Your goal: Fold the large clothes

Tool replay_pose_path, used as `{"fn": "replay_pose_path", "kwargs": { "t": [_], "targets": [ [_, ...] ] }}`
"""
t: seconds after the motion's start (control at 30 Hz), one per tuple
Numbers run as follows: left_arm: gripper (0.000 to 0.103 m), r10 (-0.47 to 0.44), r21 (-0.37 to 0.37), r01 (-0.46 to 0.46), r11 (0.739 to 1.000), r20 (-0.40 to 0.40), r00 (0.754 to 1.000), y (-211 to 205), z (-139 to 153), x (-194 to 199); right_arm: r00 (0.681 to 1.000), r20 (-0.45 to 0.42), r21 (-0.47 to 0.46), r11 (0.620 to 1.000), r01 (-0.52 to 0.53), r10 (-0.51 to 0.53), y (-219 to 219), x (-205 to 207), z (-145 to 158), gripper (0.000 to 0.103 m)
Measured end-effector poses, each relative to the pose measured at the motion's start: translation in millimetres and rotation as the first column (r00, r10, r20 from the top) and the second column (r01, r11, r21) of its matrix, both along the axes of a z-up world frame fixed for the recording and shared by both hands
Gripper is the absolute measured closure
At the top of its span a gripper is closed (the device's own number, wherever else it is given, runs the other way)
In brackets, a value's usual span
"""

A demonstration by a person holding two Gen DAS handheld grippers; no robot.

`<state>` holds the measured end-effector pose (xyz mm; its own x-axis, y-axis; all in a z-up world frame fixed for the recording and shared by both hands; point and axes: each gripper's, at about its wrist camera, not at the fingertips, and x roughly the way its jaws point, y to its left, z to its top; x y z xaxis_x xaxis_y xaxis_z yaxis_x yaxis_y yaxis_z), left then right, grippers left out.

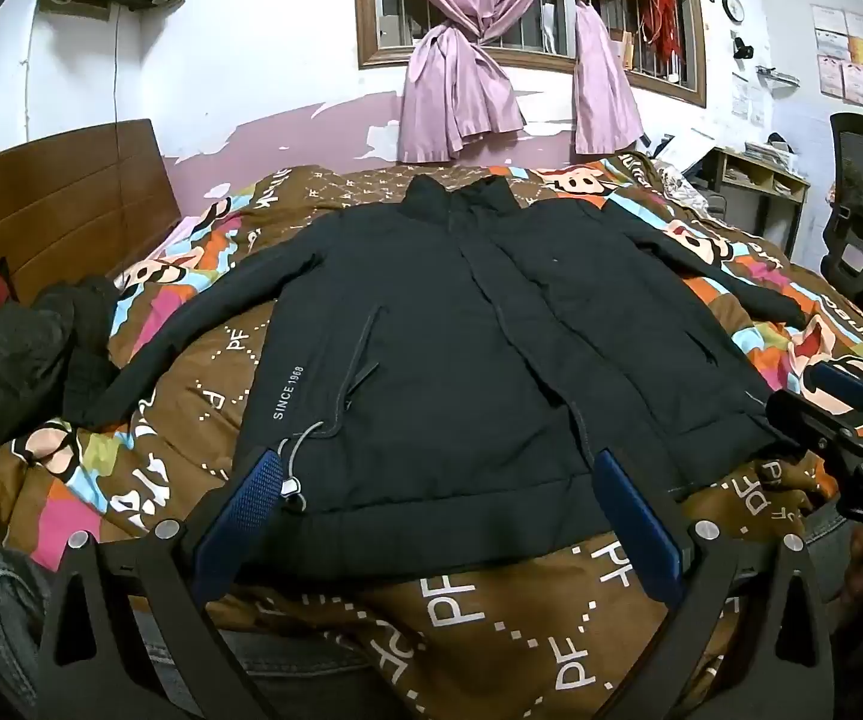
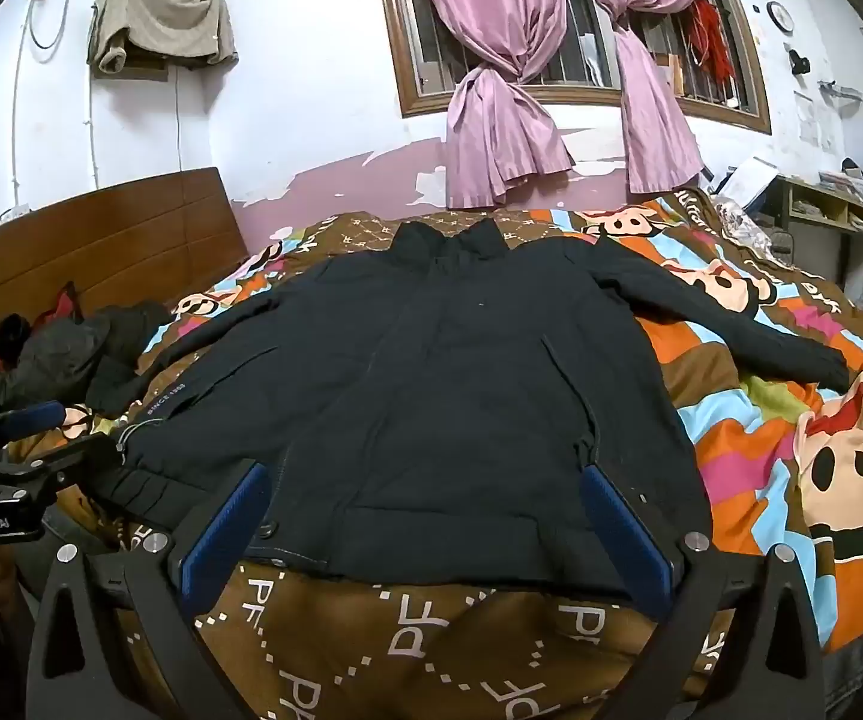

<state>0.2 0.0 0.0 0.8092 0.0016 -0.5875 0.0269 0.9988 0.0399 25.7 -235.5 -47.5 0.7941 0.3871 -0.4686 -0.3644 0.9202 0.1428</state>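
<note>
Jacket (image 1: 461, 324) lies spread flat on bedspread (image 1: 491, 618); left gripper (image 1: 437, 510) and right gripper (image 2: 425, 516) released, holding nothing

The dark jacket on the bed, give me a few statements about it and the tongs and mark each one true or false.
1. The dark jacket lies spread flat on the patterned quilt, front up, sleeves out to both sides. True.
2. The left tongs are clamped on the jacket's hem. False: the jaws stand wide open over the hem and hold nothing.
3. The right tongs are open too. True.
4. The jacket's collar points toward the camera. False: the collar lies at the far side, toward the window with the pink curtains.
5. The jacket is already folded in half. False: it is fully unfolded.
</note>
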Motion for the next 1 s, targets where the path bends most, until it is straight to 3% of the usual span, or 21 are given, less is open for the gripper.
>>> {"fn": "replay_pose_path", "kwargs": {
  "t": [1.0],
  "targets": [
    [0.002, 0.007, -0.016, -0.007, 1.0, 0.002, 1.0, -0.1, 4.3, 1.3, 1.0, -0.007, 0.008, 1.0, 0.0, 0.0, -3.7, 1.5, -1.8, 0.0]
  ]
}}
